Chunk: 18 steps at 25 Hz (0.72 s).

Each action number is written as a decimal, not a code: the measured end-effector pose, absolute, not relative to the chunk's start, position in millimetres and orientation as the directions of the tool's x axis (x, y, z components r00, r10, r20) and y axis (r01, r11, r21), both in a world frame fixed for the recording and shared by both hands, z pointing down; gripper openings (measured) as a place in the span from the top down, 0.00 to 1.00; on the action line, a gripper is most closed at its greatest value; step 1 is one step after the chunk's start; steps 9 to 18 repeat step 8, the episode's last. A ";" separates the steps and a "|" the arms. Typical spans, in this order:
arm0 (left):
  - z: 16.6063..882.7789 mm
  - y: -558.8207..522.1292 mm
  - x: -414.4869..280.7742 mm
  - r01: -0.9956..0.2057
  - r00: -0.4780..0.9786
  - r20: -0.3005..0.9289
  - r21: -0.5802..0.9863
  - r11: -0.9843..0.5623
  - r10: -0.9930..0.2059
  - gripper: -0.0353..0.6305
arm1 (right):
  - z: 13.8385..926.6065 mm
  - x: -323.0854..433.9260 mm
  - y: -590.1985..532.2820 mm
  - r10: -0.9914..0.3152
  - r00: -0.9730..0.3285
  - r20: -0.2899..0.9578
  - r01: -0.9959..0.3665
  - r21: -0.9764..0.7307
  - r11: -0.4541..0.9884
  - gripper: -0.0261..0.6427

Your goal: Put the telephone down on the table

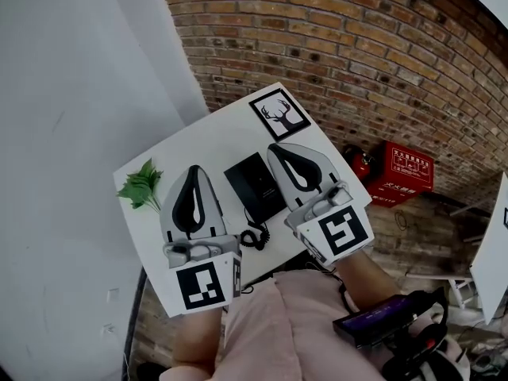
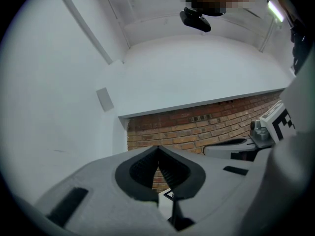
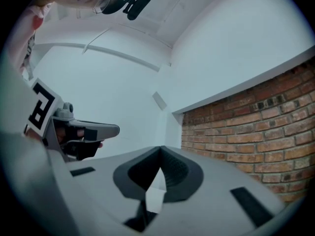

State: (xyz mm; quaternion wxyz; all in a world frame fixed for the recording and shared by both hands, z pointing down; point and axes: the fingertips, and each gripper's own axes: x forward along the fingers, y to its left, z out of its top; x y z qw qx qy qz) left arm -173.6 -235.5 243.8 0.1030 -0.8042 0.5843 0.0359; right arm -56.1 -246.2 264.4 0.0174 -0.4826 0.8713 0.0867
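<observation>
A black telephone [image 1: 255, 185] lies flat in the middle of a small white table [image 1: 214, 137], its coiled cord [image 1: 252, 237] at the near edge. My left gripper [image 1: 194, 170] hovers just left of the phone and my right gripper [image 1: 275, 148] just right of it. Both are shut and hold nothing, and neither touches the phone. In the left gripper view the jaws [image 2: 157, 148] meet at the tips with only brick wall beyond. The right gripper view shows the same closed jaws [image 3: 160, 149]. The phone is hidden in both gripper views.
A green leafy sprig [image 1: 141, 185] lies at the table's left corner and a framed deer picture [image 1: 279, 113] at the far corner. A white wall runs along the left and a brick wall [image 1: 357, 46] behind. A red crate [image 1: 406, 173] and extinguisher [image 1: 361, 163] stand on the floor.
</observation>
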 end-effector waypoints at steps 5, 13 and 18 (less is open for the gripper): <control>244.2 -236.2 -172.6 -0.946 0.314 -0.174 -0.135 -0.293 -0.933 0.95 | 267.0 -55.2 -248.1 -0.839 -0.532 -0.112 -0.845 0.128 0.519 0.95; 247.2 -235.9 -171.0 -0.946 0.313 -0.169 -0.141 -0.291 -0.935 0.95 | 269.3 -52.5 -249.9 -0.837 -0.532 -0.124 -0.844 0.147 0.515 0.95; 247.2 -235.9 -171.0 -0.946 0.313 -0.169 -0.141 -0.291 -0.935 0.95 | 269.3 -52.5 -249.9 -0.837 -0.532 -0.124 -0.844 0.147 0.515 0.95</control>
